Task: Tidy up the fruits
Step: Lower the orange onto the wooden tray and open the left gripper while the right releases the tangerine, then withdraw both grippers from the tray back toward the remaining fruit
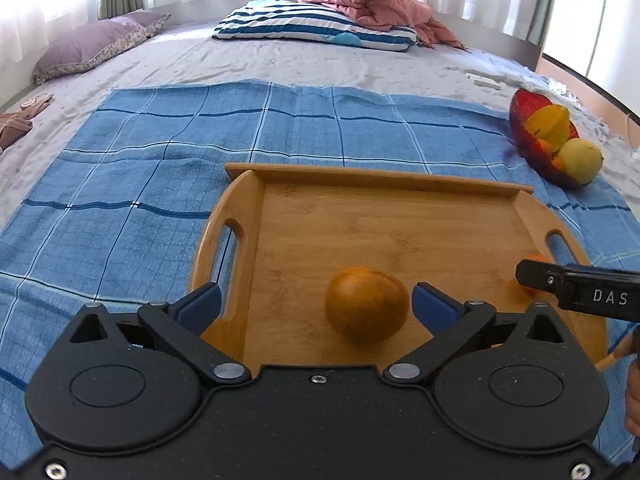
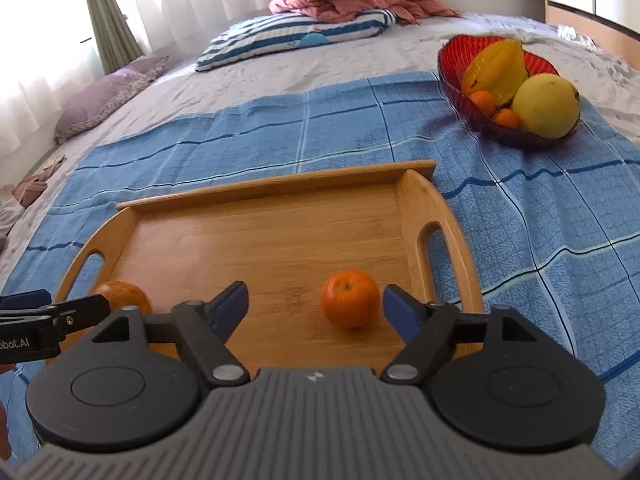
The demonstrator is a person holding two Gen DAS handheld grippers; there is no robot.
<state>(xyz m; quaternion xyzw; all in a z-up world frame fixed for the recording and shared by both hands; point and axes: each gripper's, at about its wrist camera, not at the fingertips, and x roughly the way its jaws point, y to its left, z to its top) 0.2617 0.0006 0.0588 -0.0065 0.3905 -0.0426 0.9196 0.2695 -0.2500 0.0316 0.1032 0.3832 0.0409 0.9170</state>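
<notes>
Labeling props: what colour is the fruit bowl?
Translucent red fruit bowl, darker at its base; clearest in the right wrist view.

Both my grippers are tilting downward, jaws spread wide and gripping nothing.

My left gripper (image 1: 316, 302) is pointing down at a slant, its two blue pads (image 1: 200, 306) standing far apart at the ends of the black linkage arms, with nothing pressed between them. My right gripper (image 2: 314, 306) is sitting just beside it at much the same downward slant, its blue pads (image 2: 230, 306) also parted and touching nothing. Each one is reaching into the other's view: the right's black finger is poking in from the right edge of the left wrist view, and the left's finger from the left edge of the right wrist view.
</notes>
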